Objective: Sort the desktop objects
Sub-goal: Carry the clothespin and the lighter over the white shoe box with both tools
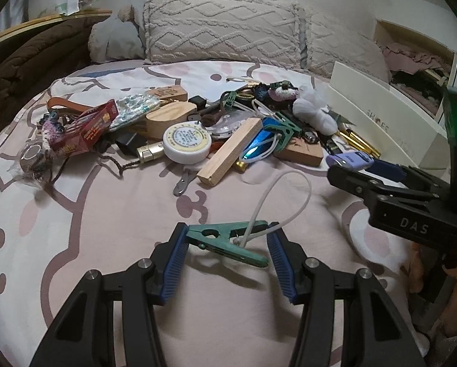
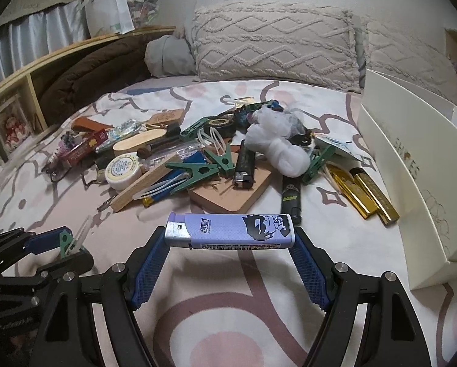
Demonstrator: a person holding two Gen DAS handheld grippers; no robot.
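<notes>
Two items lifted: one in each gripper, both held clear of the pile (image 2: 216, 159), which lies in the middle of the bedspread (image 1: 112, 214).
Left gripper (image 1: 228, 241): jaws about half open, closed across a green clothes peg (image 1: 225, 241) with a white cord loop (image 1: 277, 195); the peg spans the blue pads, in front of the pile.
Right gripper (image 2: 230, 244): jaws wide, clamped end to end on a lilac lighter (image 2: 230, 229) lying crosswise, in front of the pile.
White box (image 2: 411, 189): stands to the right of the pile, near the right gripper; marked with faint lettering; its inside is hidden, so I cannot tell what it holds.
Left in the pile: most of it, by the look. Several more green pegs (image 2: 194, 171), two black lighters (image 2: 243, 165), a round white tin (image 2: 123, 168), a wooden block (image 1: 231, 153), gold bars (image 2: 366, 192) at its right edge, a red packet (image 1: 84, 131) at its left edge.
Progress: early, in my judgement; no sorted groups show beside the pile.
Next step, likely: setting down both held items somewhere apart from the pile.
</notes>
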